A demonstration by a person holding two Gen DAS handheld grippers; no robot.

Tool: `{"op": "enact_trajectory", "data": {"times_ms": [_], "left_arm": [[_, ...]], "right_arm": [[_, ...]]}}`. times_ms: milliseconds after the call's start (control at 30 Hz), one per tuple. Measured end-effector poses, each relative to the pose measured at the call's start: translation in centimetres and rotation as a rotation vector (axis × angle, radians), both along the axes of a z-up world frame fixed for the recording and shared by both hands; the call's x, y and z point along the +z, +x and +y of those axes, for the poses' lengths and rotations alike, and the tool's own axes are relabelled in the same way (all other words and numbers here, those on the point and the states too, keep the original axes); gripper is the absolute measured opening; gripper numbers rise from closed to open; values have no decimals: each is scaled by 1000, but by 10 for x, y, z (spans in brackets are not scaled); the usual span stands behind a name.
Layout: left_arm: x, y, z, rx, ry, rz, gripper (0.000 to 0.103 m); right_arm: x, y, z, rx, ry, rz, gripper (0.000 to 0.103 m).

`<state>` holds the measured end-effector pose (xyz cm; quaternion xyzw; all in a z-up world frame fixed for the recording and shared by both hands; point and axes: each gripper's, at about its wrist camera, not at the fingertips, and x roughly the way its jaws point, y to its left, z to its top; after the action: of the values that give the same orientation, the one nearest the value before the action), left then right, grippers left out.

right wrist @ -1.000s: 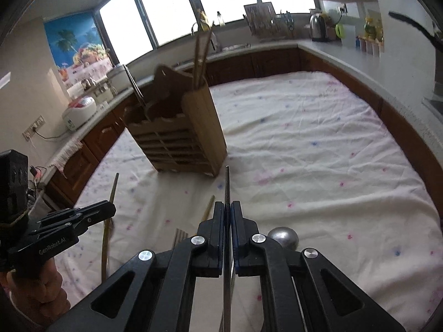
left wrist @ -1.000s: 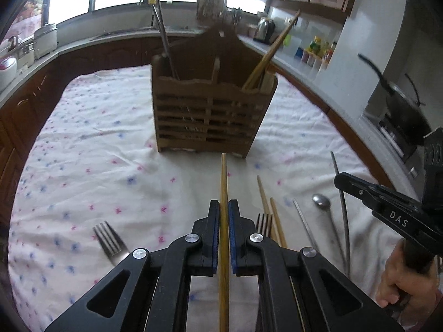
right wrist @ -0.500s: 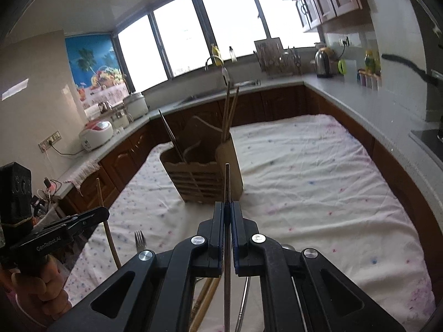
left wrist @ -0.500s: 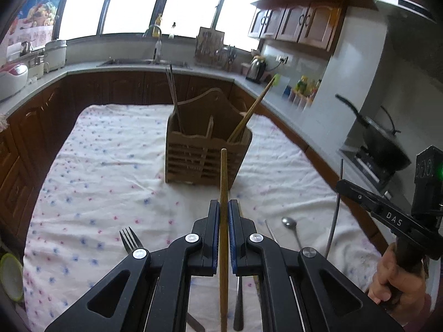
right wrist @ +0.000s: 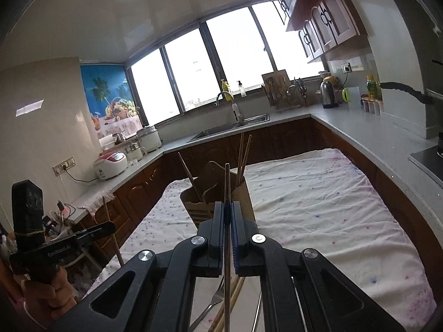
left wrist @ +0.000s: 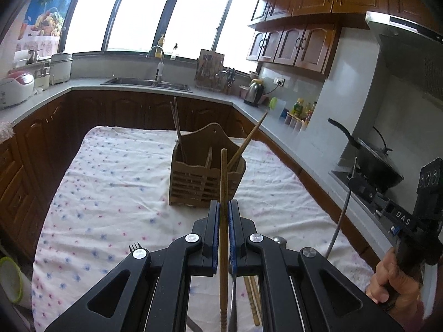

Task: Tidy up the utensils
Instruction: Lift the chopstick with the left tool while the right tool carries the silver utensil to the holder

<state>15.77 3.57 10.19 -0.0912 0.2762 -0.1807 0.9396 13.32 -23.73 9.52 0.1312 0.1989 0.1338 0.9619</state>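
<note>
A: So, the left claw (left wrist: pixel 224 210): what has it got?

B: Its jaws are pinched tight on a wooden chopstick (left wrist: pixel 223 182) that runs up between them, its tip reaching in front of the wooden holder (left wrist: pixel 206 177). The right claw (right wrist: pixel 227 213) is clamped the same way on a thin metal chopstick (right wrist: pixel 227 182), grey and straight.

A: Does each camera catch the other claw?

B: Yes. The left view shows the right one at its right edge, gripped by a hand (left wrist: pixel 393 279), the metal stick slanting up from it. The right view shows the left one at its left edge with the wooden stick standing up from it.

A: And the holder?

B: It stands on the counter (left wrist: pixel 110 193), which is covered by a flowered cloth. It has a slatted front, a tall back and several compartments; dark sticks lean in the left part and pale ones in the right.

A: Anything loose?

B: A fork (right wrist: pixel 213 301) and more wooden sticks lie on the cloth under the claws. Only the left view shows a spoon bowl (left wrist: pixel 279 240).
</note>
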Motion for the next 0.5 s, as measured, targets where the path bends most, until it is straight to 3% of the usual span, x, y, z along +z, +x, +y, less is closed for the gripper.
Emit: {"op": "enact_trajectory", "data": {"times_ms": [500], "left_arm": [[11, 21, 12, 36, -27, -56, 4]], "right_arm": [[15, 22, 6, 9, 18, -54, 5]]}}
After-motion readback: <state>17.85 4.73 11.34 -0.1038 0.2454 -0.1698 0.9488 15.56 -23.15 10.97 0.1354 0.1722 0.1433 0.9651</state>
